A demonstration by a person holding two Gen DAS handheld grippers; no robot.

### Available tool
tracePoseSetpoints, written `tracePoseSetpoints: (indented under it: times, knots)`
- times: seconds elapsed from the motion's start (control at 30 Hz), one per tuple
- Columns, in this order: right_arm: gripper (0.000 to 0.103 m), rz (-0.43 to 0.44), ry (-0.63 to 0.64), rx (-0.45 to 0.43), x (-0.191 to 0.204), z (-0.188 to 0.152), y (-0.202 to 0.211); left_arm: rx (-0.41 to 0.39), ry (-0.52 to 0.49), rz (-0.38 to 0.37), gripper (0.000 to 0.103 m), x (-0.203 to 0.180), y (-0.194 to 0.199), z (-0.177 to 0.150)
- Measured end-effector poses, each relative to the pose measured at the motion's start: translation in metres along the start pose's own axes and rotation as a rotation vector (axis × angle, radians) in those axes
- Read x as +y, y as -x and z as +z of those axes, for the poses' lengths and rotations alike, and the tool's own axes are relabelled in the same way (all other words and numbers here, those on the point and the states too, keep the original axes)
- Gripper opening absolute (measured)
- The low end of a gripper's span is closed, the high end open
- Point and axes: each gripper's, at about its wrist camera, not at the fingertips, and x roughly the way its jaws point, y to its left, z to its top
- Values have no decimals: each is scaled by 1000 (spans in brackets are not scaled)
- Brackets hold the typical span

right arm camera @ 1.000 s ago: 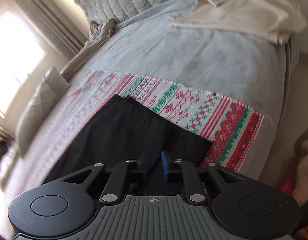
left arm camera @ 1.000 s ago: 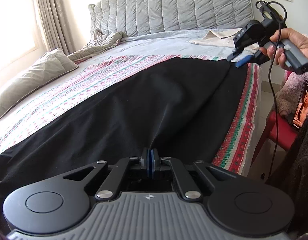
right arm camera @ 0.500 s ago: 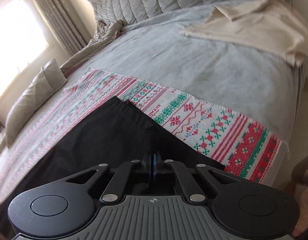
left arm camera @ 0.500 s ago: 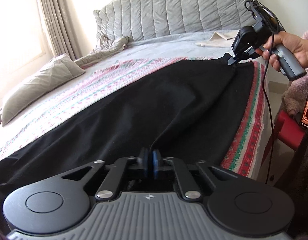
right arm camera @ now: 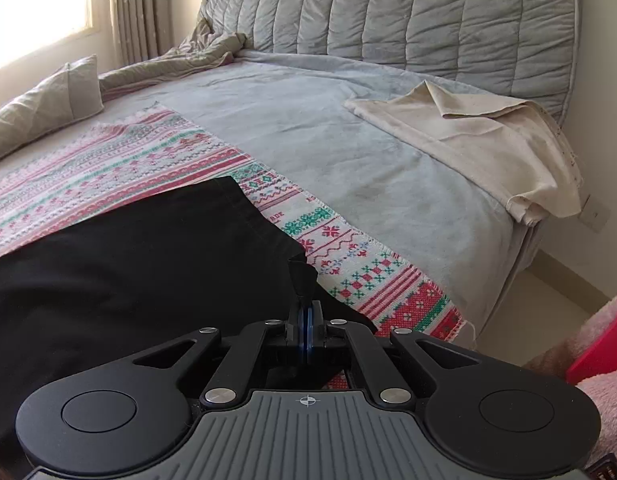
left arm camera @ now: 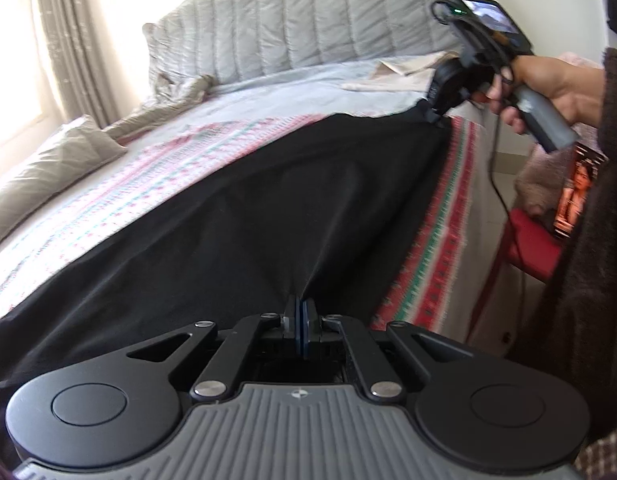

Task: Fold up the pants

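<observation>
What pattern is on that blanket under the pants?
Red, green and white knit-style bands on the blanket; clearest in the right wrist view.

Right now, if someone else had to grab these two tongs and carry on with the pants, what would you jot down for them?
Left tongs: shut on the black pants, near edge, cloth pulled into a ridge.
Right tongs: shut on the pants' far corner, pinched cloth sticking up between the tips; a hand holds them.
Pants: spread on the patterned blanket along the bed's edge, stretched between both tongs.
Beige cloth lies further up the bed, apart from the pants.
Done: both ends gripped.
Left: no fold shows yet. Probably carry one end over to the other, lay it flat, then let go.
</observation>
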Motion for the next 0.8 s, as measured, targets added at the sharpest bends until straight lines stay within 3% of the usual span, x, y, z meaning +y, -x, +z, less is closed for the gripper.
tracePoseSetpoints:
  times: [0.1,0.17,0.23,0.3,0.33,0.47,0.67,0.8]
  knots:
    - [5,-29,63,33,7,-3,-6,7,8,-66,17,2,3,-3]
    - [17,-65,97,21,12,-4,-5,-10,57,-115,32,10,13,-5]
    - [39,-79,126,-37,14,-1,5,-41,102,-134,61,18,27,-7]
    - [53,-50,128,-86,15,2,17,-73,132,-105,70,27,41,-12]
    - [54,-21,130,-102,17,3,23,-80,142,-86,71,33,47,-16]
    - [54,178,209,-143,38,-1,43,-71,178,6,75,55,67,-37]
    - [54,637,513,-158,101,-33,77,-31,251,130,77,87,95,-74]
    - [54,826,678,-152,143,-59,100,-30,371,239,78,113,114,-93]
